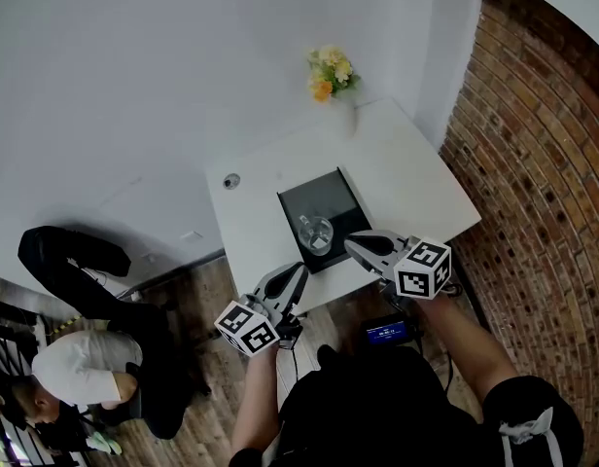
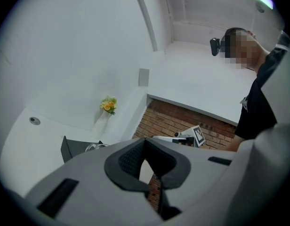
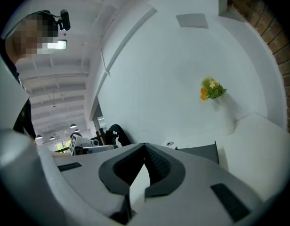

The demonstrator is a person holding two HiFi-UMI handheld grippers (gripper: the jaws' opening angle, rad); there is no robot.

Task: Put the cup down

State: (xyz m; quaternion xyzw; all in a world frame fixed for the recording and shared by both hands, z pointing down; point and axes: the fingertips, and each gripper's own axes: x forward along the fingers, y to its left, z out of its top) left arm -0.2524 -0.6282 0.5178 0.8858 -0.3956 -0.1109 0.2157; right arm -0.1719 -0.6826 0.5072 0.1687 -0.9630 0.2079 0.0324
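Note:
A clear glass cup (image 1: 316, 232) stands upright on a dark tray (image 1: 334, 195) on the white table (image 1: 406, 173). In the left gripper view only the rim of the cup (image 2: 93, 147) peeks over the jaws, on the tray (image 2: 69, 149). My right gripper (image 1: 350, 243) is shut and empty, its tip just right of the cup at the tray's front corner. My left gripper (image 1: 299, 269) hangs off the table's front edge, below the tray, shut with nothing in it. Both close-up views show the left gripper (image 2: 144, 140) and the right gripper (image 3: 145, 146) with jaws together.
A white vase of yellow flowers (image 1: 331, 76) stands at the table's far edge. A small round fitting (image 1: 231, 180) sits at the table's left. A brick wall (image 1: 543, 163) runs along the right. A person (image 1: 76, 368) crouches on the floor at lower left.

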